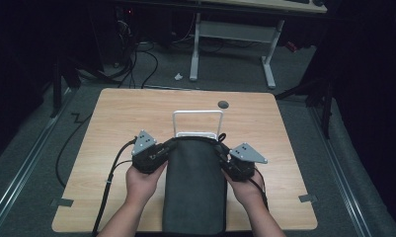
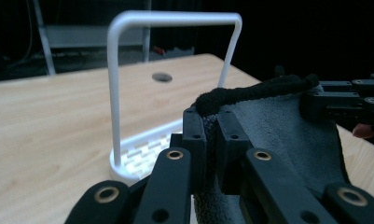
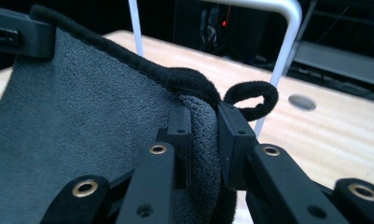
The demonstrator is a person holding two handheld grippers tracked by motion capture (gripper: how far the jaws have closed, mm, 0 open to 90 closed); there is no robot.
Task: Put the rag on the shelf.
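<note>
Dark grey towel (image 1: 194, 187) with black edging, white rack (image 1: 197, 123), pale woodgrain table (image 1: 121, 123), black fingers (image 2: 194, 140)

A dim room with grey carpet floor (image 1: 235, 74). A light wooden table (image 1: 111, 148) stands in front. Behind it, a white-legged desk (image 1: 235, 34), black cables (image 1: 136, 64) trailing across the floor.

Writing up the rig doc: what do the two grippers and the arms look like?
Both grippers, left gripper and right gripper, are black, with flat linked jaws set with brass-ringed pivots. Each carries a grey three-cornered plate dotted with small holes on top. A black cable trails from each. Forearms are bare, no sleeves in view.
</note>
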